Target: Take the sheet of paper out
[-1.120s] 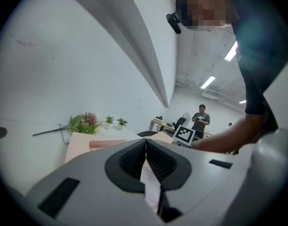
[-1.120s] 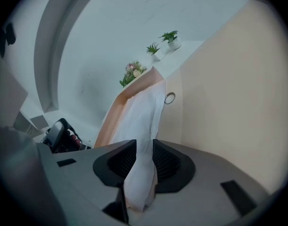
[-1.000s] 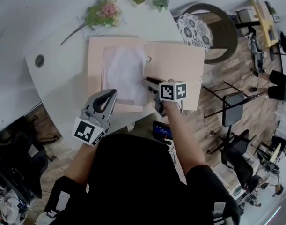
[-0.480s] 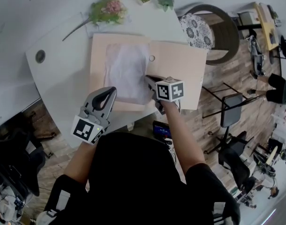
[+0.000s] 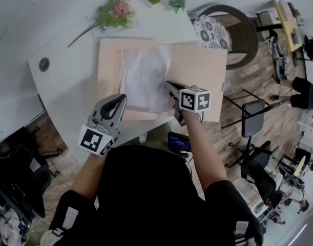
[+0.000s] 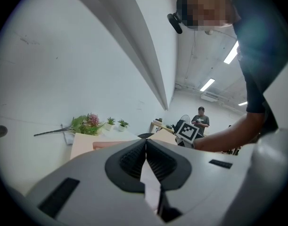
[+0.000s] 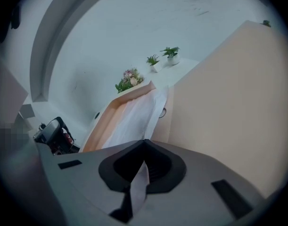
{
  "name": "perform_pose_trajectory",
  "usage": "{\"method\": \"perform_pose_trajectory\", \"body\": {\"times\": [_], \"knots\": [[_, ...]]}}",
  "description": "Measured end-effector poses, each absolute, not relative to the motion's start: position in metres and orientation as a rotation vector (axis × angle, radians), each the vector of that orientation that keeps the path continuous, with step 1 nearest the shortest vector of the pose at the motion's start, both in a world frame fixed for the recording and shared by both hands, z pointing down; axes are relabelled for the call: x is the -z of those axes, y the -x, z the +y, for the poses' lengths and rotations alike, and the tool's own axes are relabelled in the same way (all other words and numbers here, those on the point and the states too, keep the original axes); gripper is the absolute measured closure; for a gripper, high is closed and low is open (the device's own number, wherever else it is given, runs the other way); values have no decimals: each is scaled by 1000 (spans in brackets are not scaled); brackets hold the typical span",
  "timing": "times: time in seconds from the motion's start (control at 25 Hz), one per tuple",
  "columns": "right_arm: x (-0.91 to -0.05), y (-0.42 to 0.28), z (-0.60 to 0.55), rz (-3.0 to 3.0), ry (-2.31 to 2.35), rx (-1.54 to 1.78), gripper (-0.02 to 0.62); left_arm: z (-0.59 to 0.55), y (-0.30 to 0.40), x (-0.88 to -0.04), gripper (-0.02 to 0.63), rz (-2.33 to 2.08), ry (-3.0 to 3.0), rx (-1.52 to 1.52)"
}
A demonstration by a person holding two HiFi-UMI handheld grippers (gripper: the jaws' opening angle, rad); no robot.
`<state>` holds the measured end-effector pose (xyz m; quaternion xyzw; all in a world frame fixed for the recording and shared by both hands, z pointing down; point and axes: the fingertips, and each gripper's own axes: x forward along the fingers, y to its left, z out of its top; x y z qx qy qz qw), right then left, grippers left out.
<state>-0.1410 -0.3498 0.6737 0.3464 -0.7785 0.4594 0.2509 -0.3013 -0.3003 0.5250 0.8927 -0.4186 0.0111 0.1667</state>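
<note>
A peach folder (image 5: 197, 70) lies open on the white table (image 5: 64, 86). A white sheet of paper (image 5: 143, 78) rests on its left half, and the sheet's right edge reaches over the fold. My right gripper (image 5: 170, 86) is shut on the sheet's lower right edge. In the right gripper view the sheet (image 7: 134, 117) runs from the jaws of the right gripper (image 7: 144, 147) up over the folder (image 7: 228, 102). My left gripper (image 5: 117, 102) is shut on the folder's near edge. In the left gripper view a pale strip of the folder (image 6: 85, 145) sits between the closed jaws of the left gripper (image 6: 146, 147).
A bunch of flowers (image 5: 112, 13) and two small potted plants (image 5: 165, 0) stand at the table's far edge. A round cable hole (image 5: 44, 64) is at the left. A chair with a patterned cushion (image 5: 213, 32) stands at the right, and a dark device (image 5: 178, 141) lies below the table's near edge.
The right gripper closed on the sheet's edge and drew to the right. The sheet slid right across the folder with it. The left gripper stayed where it was.
</note>
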Motion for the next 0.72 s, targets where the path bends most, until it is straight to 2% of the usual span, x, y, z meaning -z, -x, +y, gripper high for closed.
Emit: {"method": "perform_pose_trajectory", "body": {"times": [0.72], "knots": [[-604, 26, -326, -2042, -1301, -1043, 583, -287, 264, -514, 601, -1034, -2642, -7]]}}
